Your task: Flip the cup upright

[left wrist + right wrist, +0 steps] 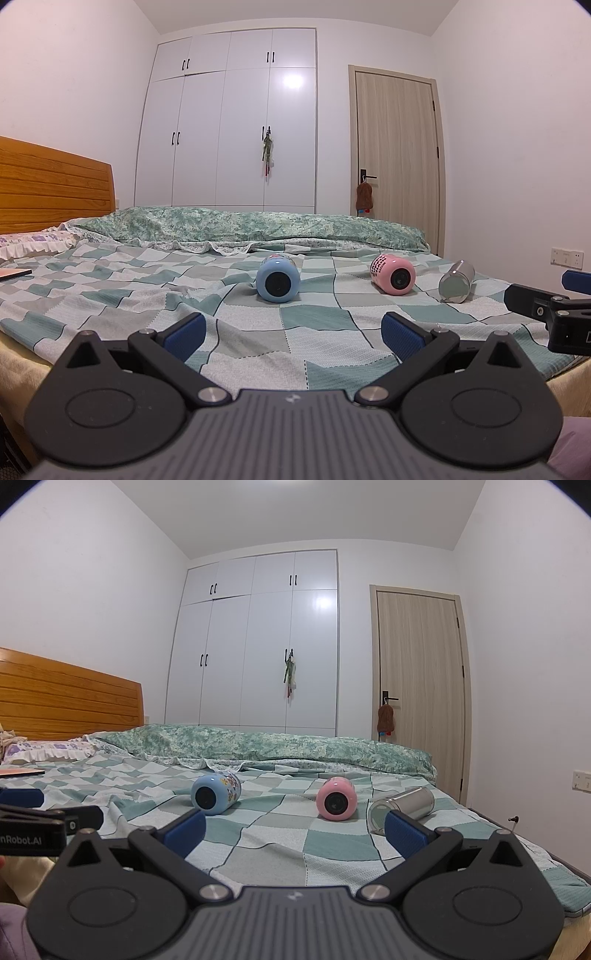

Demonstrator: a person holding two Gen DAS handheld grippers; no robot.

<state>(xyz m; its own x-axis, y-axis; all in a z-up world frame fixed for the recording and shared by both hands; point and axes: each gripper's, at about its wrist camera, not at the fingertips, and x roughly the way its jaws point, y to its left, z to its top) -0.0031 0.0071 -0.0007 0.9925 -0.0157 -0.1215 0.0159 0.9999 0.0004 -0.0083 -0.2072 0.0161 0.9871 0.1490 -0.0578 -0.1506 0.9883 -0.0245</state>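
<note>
Checkered bedsheet (332, 845) holds three toppled cups; left gripper (22, 812) reads "nRobot.AI"; both grippers' fingers apart.

Three cups lie on their sides on one checkered bedsheet (258, 332): one blue cup (277, 280) at 12 o'clock in the left wrist view, one pink cup (393, 275) at 2 o'clock, and one steel cup (456, 281) farther toward 3 o'clock. Two grippers are counted, the left gripper (293, 332) and the right gripper (295, 829), each with two blue pads. Behind stand one wardrobe (229, 122), one door (397, 147), one folded quilt (258, 225) and one wooden headboard (51, 184).
</note>
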